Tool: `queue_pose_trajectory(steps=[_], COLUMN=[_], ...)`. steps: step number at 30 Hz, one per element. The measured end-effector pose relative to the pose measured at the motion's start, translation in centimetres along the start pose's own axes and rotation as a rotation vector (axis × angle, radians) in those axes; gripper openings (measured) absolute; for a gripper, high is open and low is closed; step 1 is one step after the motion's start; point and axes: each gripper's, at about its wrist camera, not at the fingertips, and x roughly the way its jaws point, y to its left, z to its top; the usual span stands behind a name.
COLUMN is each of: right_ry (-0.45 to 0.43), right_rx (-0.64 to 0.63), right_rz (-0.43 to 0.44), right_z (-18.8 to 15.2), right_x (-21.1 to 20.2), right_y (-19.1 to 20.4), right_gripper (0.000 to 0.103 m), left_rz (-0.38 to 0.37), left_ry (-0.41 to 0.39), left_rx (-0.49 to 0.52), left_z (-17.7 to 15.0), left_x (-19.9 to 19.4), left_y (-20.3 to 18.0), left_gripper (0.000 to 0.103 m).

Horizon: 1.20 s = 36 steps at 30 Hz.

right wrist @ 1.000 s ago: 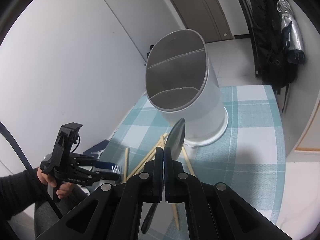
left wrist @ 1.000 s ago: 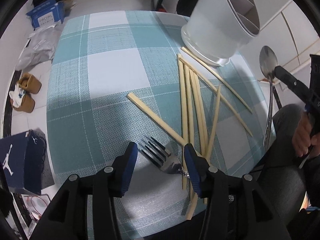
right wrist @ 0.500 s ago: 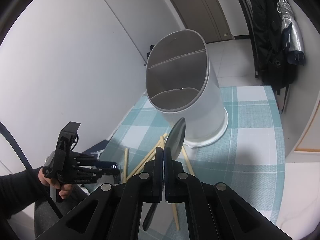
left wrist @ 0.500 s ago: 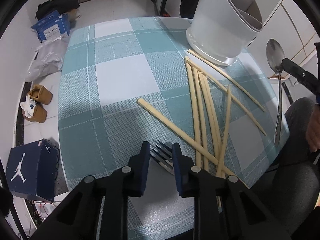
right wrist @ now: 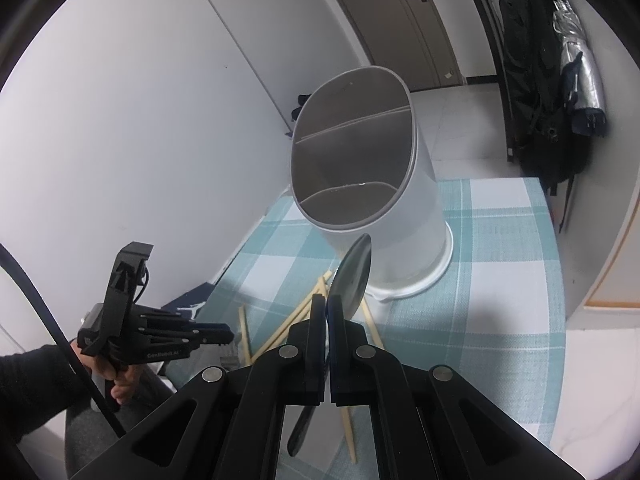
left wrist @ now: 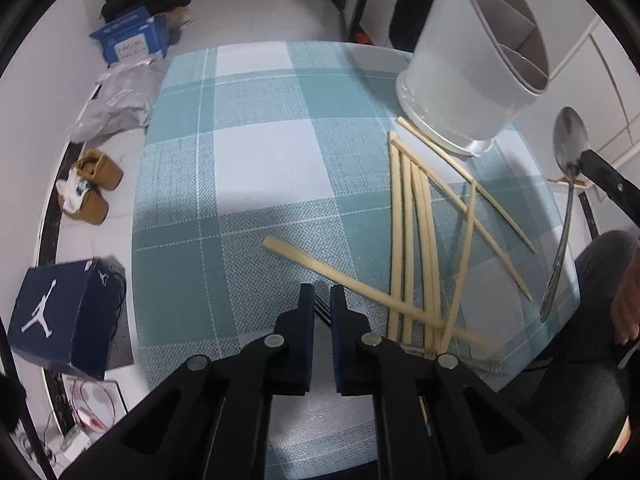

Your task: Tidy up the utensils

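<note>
Now pickup stage: left gripper (left wrist: 322, 304) clamped on fork (left wrist: 323, 314) tines, lower centre; right gripper (right wrist: 327, 307) grips spoon (right wrist: 352, 270).
Next likely: lift clear of chopsticks (left wrist: 416, 240), drop into holder (left wrist: 476, 60), upper right.

Utensils on the checked table (left wrist: 260, 160), by the numbers

There are eight chopsticks (left wrist: 408, 240), as near as their overlap allows counting: four lie close side by side and four more cross them at angles. There is one spoon (left wrist: 570, 140) and one fork (left wrist: 322, 314), of which only the tines show. One white holder (left wrist: 452, 80) stands there, and the right wrist view shows two dividers making three compartments. There are two grippers, the left gripper (left wrist: 322, 300) and the right gripper (right wrist: 327, 308). On the floor are two shoes (left wrist: 90, 188), one grey bag (left wrist: 116, 104) and two boxes: a blue box (left wrist: 128, 38) and a dark box (left wrist: 60, 316).
</note>
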Motion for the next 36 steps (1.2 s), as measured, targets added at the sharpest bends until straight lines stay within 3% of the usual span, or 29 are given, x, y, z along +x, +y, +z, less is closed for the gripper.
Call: queue_pose_trajectory(steps=[5,13,26,36], right_ry=[-0.007,-0.015,-0.091,-0.132], right_rx=[0.005,0.001,-0.041,-0.062], right_rz=[-0.003,-0.012,-0.038,-0.067], right_z=[0.0,-0.1,0.1,0.3], right_x=[-0.1,-0.3,-1.5,-1.8], right_y=[0.0,0.2,1.3,1.5], right_gripper=[0.001,0.001,0.001,0.001], left_rz=[-0.022,0.003,0.117,0.142], left_ry=[0.009,-0.023,-0.167,-0.26], left_rx=[-0.079,-0.144,-0.105,-0.07], left_z=[0.1,0.3,2.8,4.1], left_x=[0.1,-1.0,-5.3,-8.8], left_y=[0.7,0.9,-1.1,-3.1], left_gripper=[0.003,0.001,0.0,0.0])
